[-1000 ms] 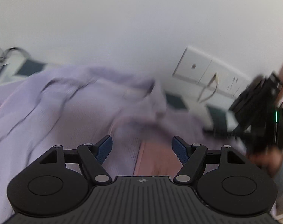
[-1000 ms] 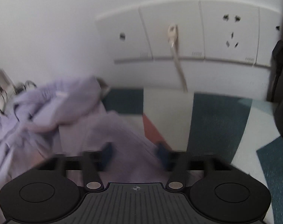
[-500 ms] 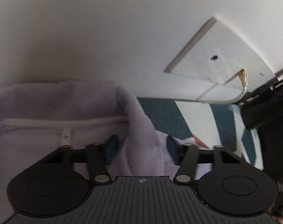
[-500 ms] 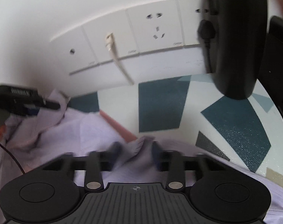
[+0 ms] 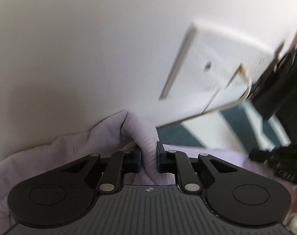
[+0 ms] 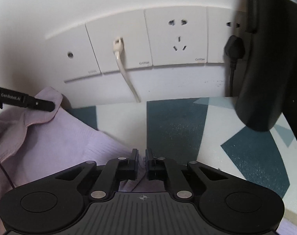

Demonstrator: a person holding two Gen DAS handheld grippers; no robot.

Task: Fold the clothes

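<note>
A lilac ribbed garment [image 5: 109, 135] bunches up in front of the left wrist camera. My left gripper [image 5: 149, 156] is shut on a raised fold of its edge, close to the white wall. In the right wrist view the same lilac garment [image 6: 70, 137] spreads over the left of the patterned table, and my right gripper [image 6: 141, 156] is shut on a thin corner of it. The left gripper's black finger [image 6: 39, 104] shows at the left edge of that view, pinching the cloth's far corner. The right gripper's body [image 5: 281, 101] appears blurred at the right of the left wrist view.
A white wall with a row of sockets [image 6: 175, 37] stands right behind the table; a white cable [image 6: 127, 74] and a black plug [image 6: 234, 47] hang from it. A large black object [image 6: 265, 58] rises at the right. The tabletop [image 6: 175, 125] has teal and white shapes.
Both grippers have gone from open to shut on the lilac garment's edge. The left one has risen toward the wall with the cloth; the right view has swung to face the sockets.
</note>
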